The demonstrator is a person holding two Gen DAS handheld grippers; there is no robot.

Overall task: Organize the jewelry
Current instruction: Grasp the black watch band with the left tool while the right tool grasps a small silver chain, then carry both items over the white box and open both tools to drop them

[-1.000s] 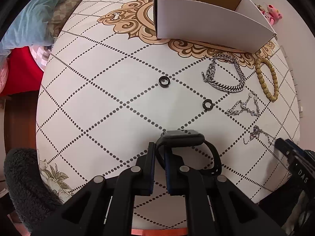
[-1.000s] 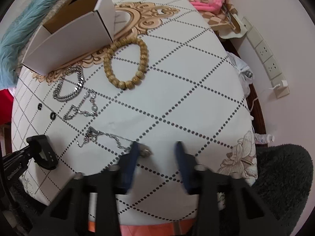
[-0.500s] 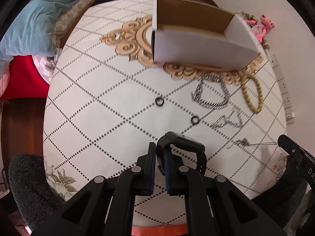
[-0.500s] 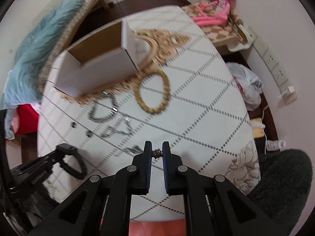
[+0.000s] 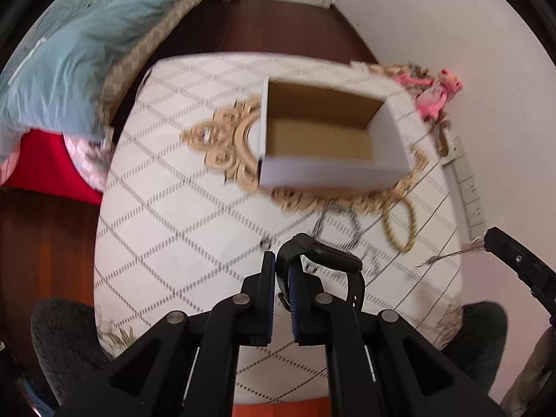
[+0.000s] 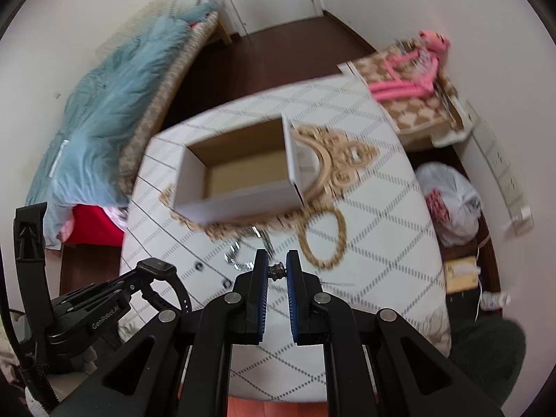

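Black watch (image 5: 323,267) clamped in left gripper (image 5: 282,271); thin silver chain (image 6: 277,271) pinched in right gripper (image 6: 277,272).
Left jaws are closing tight on the strap, watch face sitting just past and right of the tips; right jaws are gripping the chain's small metal end piece between the pads, rest of the chain trailing below them; open cardboard box (image 5: 323,139) is sitting well ahead of both jaw pairs on the patterned table (image 5: 166,208); bead bracelet (image 6: 323,239) and chunky silver chain (image 6: 250,243) are lying between box and right jaws, blurred.
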